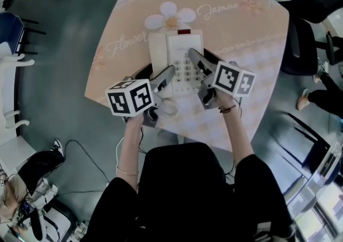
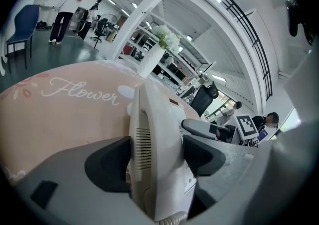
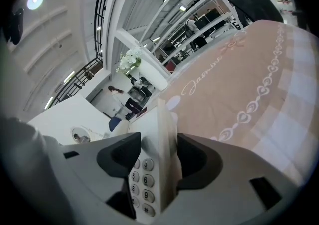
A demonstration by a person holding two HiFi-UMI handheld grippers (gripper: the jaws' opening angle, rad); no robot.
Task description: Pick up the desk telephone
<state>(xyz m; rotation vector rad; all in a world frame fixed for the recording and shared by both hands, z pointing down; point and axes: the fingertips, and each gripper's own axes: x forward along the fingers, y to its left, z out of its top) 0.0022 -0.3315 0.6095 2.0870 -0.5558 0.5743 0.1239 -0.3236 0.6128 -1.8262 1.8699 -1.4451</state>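
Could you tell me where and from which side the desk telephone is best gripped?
Take the desk telephone by its two long side edges, from the near end with one gripper each: the left gripper over the handset side, the right gripper over the thin rim beside the keypad. It lies flat and looks too broad for one jaw pair; both edges sit between open jaws.

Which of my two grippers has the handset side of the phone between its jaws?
The left gripper: the white, slotted handset stands between its jaws. The right gripper straddles the keypad edge of the desk telephone instead.
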